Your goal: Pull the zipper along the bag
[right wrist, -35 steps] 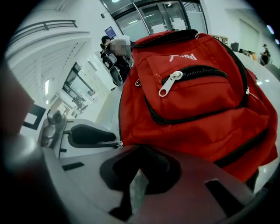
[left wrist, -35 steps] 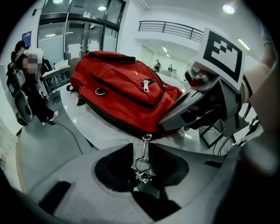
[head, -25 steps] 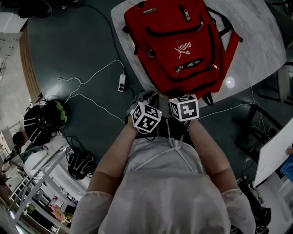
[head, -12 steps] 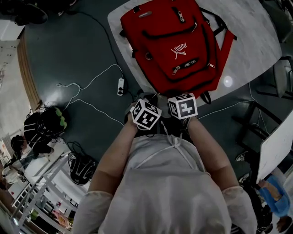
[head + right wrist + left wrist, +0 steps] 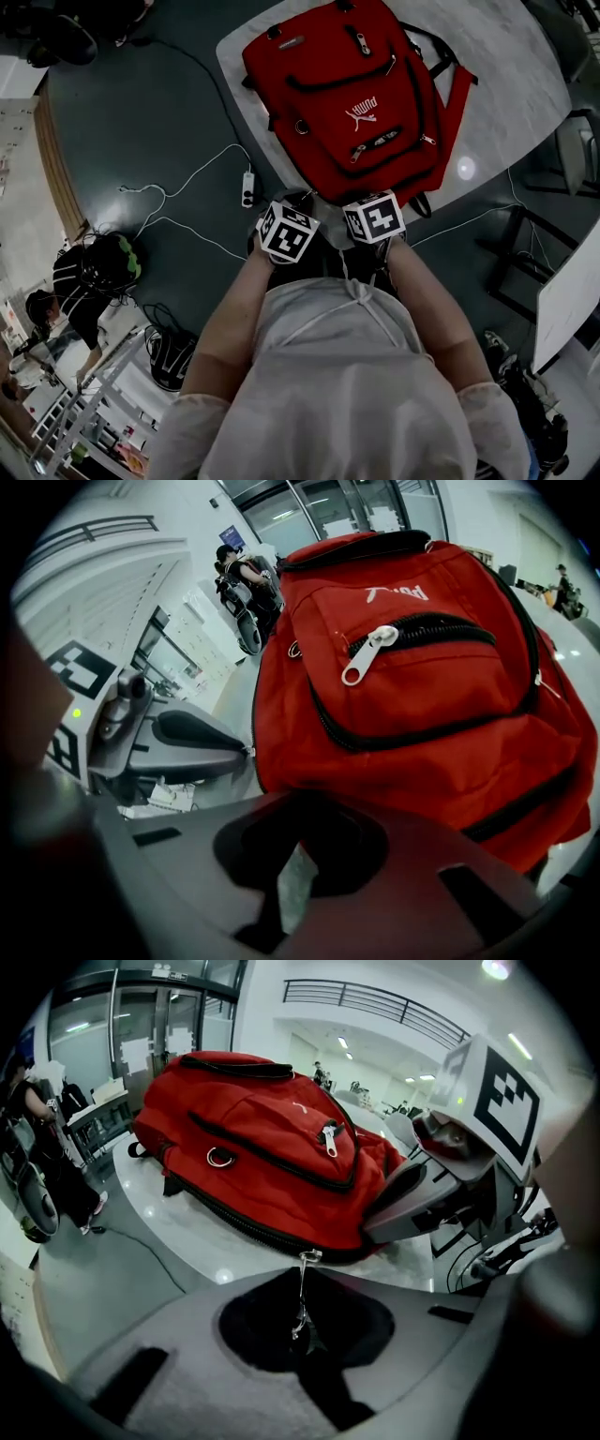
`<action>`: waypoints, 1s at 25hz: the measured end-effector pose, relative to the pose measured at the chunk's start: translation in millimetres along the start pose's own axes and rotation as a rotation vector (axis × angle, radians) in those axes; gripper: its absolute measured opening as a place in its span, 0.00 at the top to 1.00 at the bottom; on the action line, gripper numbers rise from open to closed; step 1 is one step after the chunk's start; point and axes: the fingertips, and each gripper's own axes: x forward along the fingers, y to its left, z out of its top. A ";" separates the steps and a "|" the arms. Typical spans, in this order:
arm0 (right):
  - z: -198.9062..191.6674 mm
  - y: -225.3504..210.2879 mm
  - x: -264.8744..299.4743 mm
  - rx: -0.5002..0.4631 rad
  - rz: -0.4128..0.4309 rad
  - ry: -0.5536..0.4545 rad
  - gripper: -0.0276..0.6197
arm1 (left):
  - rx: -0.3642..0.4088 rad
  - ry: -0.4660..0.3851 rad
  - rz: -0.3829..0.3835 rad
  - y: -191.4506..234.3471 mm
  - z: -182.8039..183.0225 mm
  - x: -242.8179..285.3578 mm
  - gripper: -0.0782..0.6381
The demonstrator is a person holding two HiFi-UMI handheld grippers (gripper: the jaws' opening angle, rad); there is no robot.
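A red backpack [image 5: 352,94] lies flat on a pale round table [image 5: 506,84]; the left gripper view shows it as a red backpack [image 5: 272,1147] too. Both grippers sit at its near bottom edge. My left gripper [image 5: 302,1274] is shut on a thin metal zipper pull [image 5: 300,1297] that hangs from the black zipper along that edge. My right gripper [image 5: 300,803] is pressed up against the backpack [image 5: 422,686], with a narrow gap showing between its jaws. I cannot tell whether it pinches the fabric. From above, the left gripper [image 5: 298,199] and the right gripper [image 5: 361,199] are side by side.
A power strip [image 5: 248,189] and white cables lie on the dark floor left of the table. Dark bags [image 5: 94,262] sit further left. A chair [image 5: 581,150] stands at the right. A person [image 5: 239,574] stands beyond the table.
The backpack now sits a little higher and further left in the head view. The left gripper's marker cube has shifted slightly left. Both grippers remain at the bag's near edge.
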 end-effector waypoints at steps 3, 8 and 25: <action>-0.2 0.4 -0.1 -0.061 -0.030 0.011 0.92 | -0.017 -0.008 -0.007 9.0 2.1 -2.4 0.85; -5.6 -1.5 5.0 -0.106 -0.040 0.077 0.92 | -0.013 -0.012 0.017 28.2 10.1 -5.8 0.85; -7.2 -5.9 3.5 -0.168 -0.092 0.174 0.92 | -0.132 -0.106 0.106 101.1 46.5 -12.9 0.85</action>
